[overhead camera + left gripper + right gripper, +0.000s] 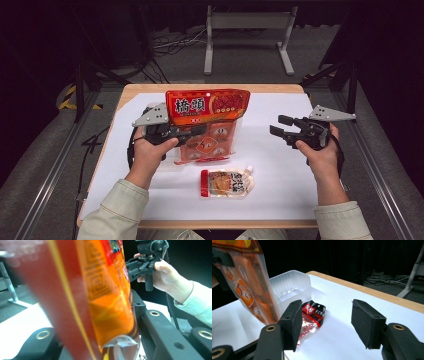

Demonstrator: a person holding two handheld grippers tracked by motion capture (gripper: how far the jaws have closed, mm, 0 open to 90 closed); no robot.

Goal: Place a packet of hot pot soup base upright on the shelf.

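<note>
The left claw (192, 131) is clenched on a large orange-red snack bag (207, 107) with Chinese lettering — the bag stands lifted off the white surface (280, 170), its printed top upright and its clear lower part hanging toward the person. In the left gripper view the bag (100, 290) sits pinched between the two black jaws. The right claw (281, 126) is released, its jaws standing apart with nothing between them, held above the surface well to the right of the bag. A small sauce pouch (227, 183) with a red edge lies flat on the surface near the person — just below the hanging bag. In the right gripper view a clear plastic tray (290, 286) rests behind the pouch (313, 312).
</note>
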